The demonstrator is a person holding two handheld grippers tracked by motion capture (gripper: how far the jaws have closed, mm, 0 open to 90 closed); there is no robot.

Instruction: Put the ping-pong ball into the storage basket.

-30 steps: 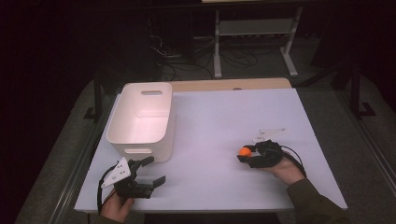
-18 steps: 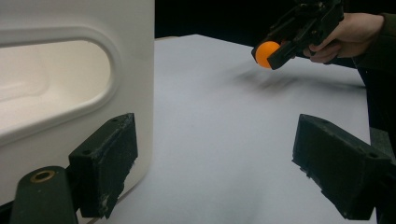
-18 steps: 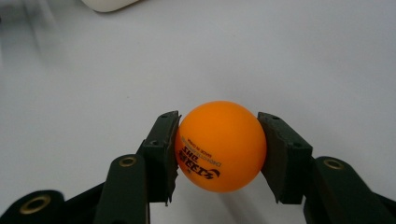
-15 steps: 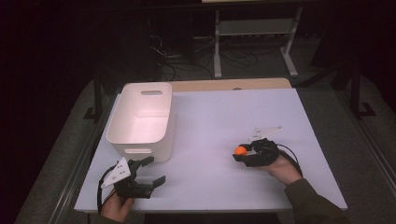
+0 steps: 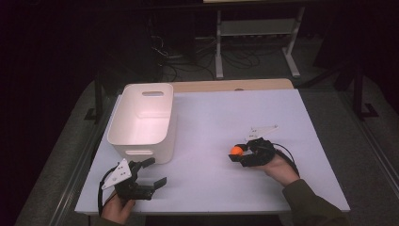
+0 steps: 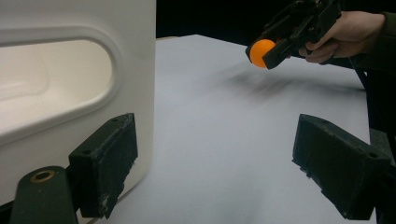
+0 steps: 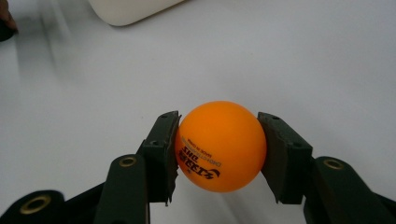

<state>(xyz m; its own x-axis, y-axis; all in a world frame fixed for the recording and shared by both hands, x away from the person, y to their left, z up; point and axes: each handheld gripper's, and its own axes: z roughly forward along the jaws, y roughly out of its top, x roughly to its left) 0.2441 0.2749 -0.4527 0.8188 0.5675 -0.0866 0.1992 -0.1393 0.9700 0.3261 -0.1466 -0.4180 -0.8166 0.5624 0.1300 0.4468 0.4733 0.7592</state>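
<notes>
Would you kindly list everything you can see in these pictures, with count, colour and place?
ball: one, orange with dark print, clamped between the right gripper's jaws, right of the table's middle.
bin: one, white, with handle slots, on the table's left half, nothing visible inside.
table: one, white top with a wooden strip at its far edge.
rack: one, pale metal, on the floor beyond the table.
cables: several, dark, on the floor behind the table.
left gripper: one, black, jaws wide apart, holding nothing, at the near left edge beside the bin.
right gripper: one, black, closed on the ball.
hands: two, each around a gripper's handle; the right sleeve is olive.
</notes>
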